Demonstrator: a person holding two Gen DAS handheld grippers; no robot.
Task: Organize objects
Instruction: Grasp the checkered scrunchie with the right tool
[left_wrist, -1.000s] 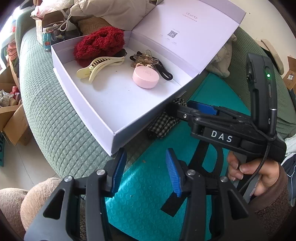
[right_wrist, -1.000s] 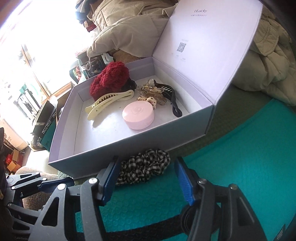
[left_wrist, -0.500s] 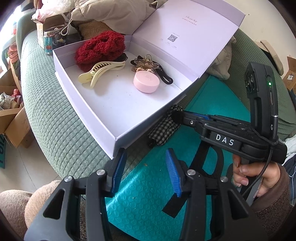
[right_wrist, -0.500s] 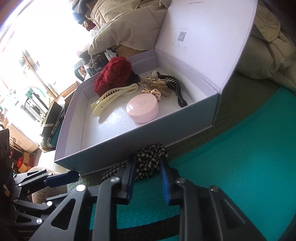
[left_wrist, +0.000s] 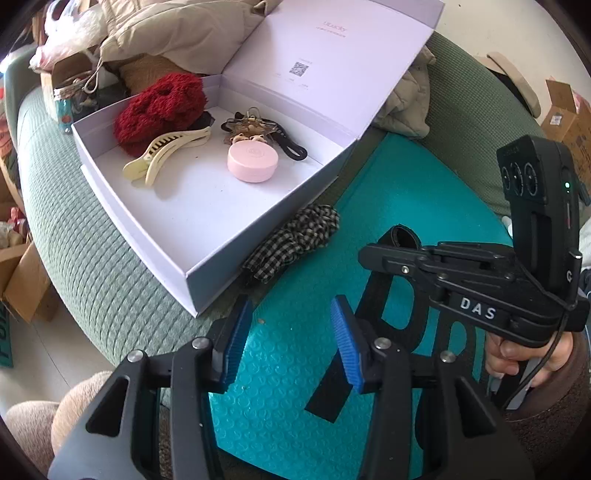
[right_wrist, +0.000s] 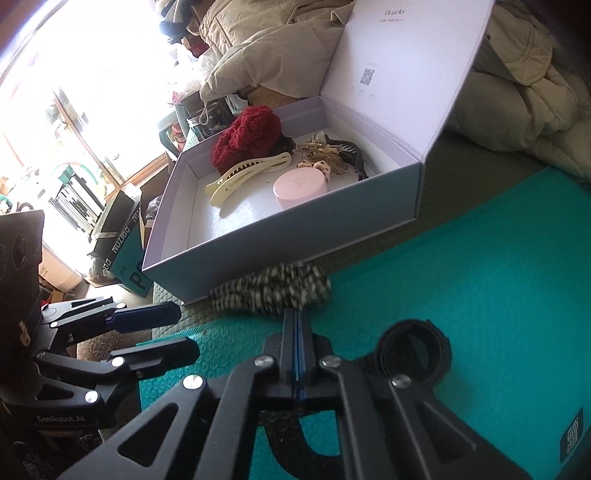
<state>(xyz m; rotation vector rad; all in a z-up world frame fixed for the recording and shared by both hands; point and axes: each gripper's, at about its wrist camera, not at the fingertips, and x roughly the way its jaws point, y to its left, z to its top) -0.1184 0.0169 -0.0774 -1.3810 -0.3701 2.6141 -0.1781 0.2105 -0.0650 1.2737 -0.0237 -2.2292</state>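
Note:
A black-and-white checked scrunchie (left_wrist: 295, 240) (right_wrist: 269, 288) lies against the front wall of the open lilac box (left_wrist: 140, 229) (right_wrist: 295, 236), at the edge of the teal mat (left_wrist: 295, 369). My right gripper (right_wrist: 296, 314) (left_wrist: 365, 254) is shut, pads flat together, tips just short of the scrunchie with nothing seen between them. My left gripper (left_wrist: 291, 343) (right_wrist: 184, 330) hovers open over the mat, holding nothing. Inside the box are a red scrunchie (left_wrist: 159, 107), a cream hair claw (left_wrist: 166, 155), a pink round case (left_wrist: 253, 162) and dark clips.
A black strap loop (right_wrist: 413, 347) lies on the mat beside the right gripper. The box lid stands up at the back. A beige coat (right_wrist: 277, 40) is piled behind, on the green sofa (left_wrist: 92, 266). Cardboard boxes stand on the floor to the left.
The right jaws, open around the checked scrunchie a second ago, closed and drew back off it. The scrunchie stays on the mat by the box. The left gripper has rolled slightly.

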